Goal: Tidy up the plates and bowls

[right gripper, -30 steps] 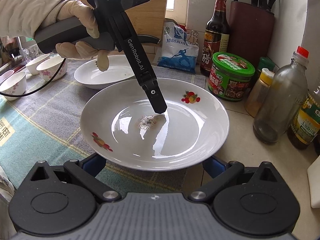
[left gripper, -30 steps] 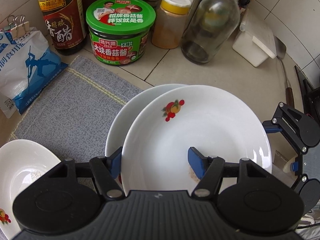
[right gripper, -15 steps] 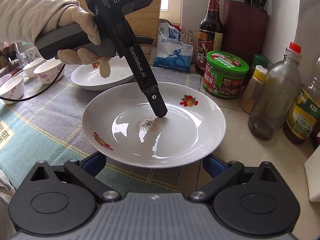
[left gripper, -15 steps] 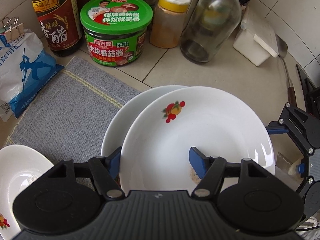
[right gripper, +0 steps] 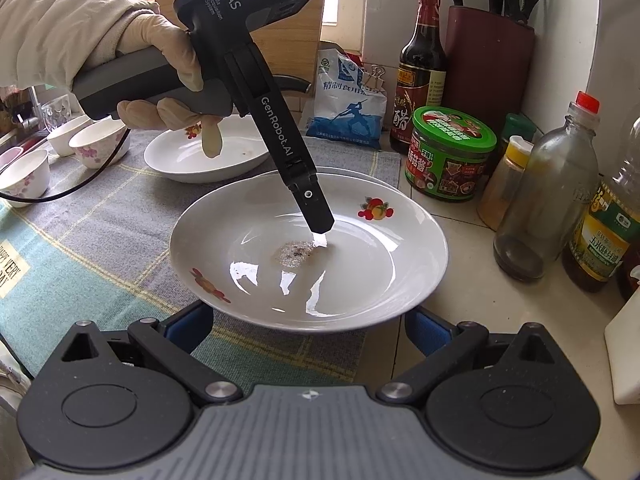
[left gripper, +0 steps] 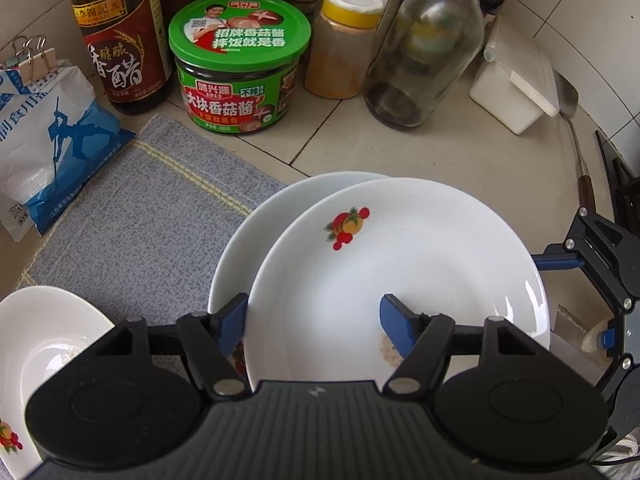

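A white plate with a fruit print [left gripper: 400,272] [right gripper: 312,256] is held over a second white plate [left gripper: 244,248] whose rim [right gripper: 372,181] shows just behind it. My left gripper [left gripper: 314,316] is shut on the top plate's rim, one finger [right gripper: 312,204] inside the dish and one outside. My right gripper [right gripper: 308,330] is open, its blue pads on either side of the plate's near edge, below it. A third white plate [right gripper: 204,156] [left gripper: 36,340] lies on the cloth to the left. Three small floral bowls [right gripper: 98,144] stand at far left.
A checked cloth [right gripper: 100,232] covers the counter. Behind stand a vinegar bottle [left gripper: 116,36], a green-lidded jar [left gripper: 240,64], a yellow-capped spice jar [left gripper: 346,40], a glass bottle [left gripper: 424,48], a salt bag [left gripper: 48,140], a white box [left gripper: 516,88] and an oil bottle [right gripper: 608,224].
The held plate has shifted slightly toward the jars and lines up more over the plate beneath. Both grippers keep their state.
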`<state>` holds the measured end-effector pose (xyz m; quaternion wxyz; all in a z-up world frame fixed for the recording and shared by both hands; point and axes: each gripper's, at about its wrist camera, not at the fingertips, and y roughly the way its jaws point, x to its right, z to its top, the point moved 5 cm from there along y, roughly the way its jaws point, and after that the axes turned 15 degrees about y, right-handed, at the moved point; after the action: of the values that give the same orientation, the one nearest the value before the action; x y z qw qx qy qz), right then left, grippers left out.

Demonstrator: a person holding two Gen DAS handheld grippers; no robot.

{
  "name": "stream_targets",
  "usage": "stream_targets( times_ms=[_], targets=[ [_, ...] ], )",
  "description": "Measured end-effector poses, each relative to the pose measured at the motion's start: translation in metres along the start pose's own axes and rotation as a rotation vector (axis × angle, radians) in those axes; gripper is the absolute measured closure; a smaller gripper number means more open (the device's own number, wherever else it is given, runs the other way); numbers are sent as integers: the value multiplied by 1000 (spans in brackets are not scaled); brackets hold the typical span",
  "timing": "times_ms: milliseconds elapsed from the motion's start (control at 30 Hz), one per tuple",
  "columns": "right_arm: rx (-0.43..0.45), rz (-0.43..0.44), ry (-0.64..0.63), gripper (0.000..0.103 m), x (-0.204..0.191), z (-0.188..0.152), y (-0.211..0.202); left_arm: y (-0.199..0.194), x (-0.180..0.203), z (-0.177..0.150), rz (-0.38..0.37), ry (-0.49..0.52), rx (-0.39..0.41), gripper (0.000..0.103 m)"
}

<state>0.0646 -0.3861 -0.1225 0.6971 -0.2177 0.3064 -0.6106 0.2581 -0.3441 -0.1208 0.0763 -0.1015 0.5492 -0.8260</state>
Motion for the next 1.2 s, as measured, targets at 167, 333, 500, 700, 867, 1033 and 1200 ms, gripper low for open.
stream_targets(
  times_ms=[167, 333, 500, 700, 867, 1033, 1200],
  targets=[
    [-10, -1, 1, 0, 0, 1, 1, -1, 0, 0, 2, -5, 2, 32],
    [-29, -14, -2, 0, -2, 3, 2, -1, 1, 0, 9, 1, 4, 31],
    [-49, -30, -4, 0, -3, 5, 4, -3, 0, 0, 15, -2, 10, 30],
    [-60, -44, -6, 0, -3, 5, 5, -9, -1, -1, 26, -2, 26, 28],
    [-54, -59, -7, 0, -4, 4, 4, -12, 0, 0, 43, -4, 40, 27],
    [-50, -82, -14, 0, -5, 2, 2, -16, -1, -2, 61, -8, 68, 23],
    [-39, -93, -14, 0, -6, 0, -2, -26, -1, -6, 142, -3, 105, 21]
  ],
)
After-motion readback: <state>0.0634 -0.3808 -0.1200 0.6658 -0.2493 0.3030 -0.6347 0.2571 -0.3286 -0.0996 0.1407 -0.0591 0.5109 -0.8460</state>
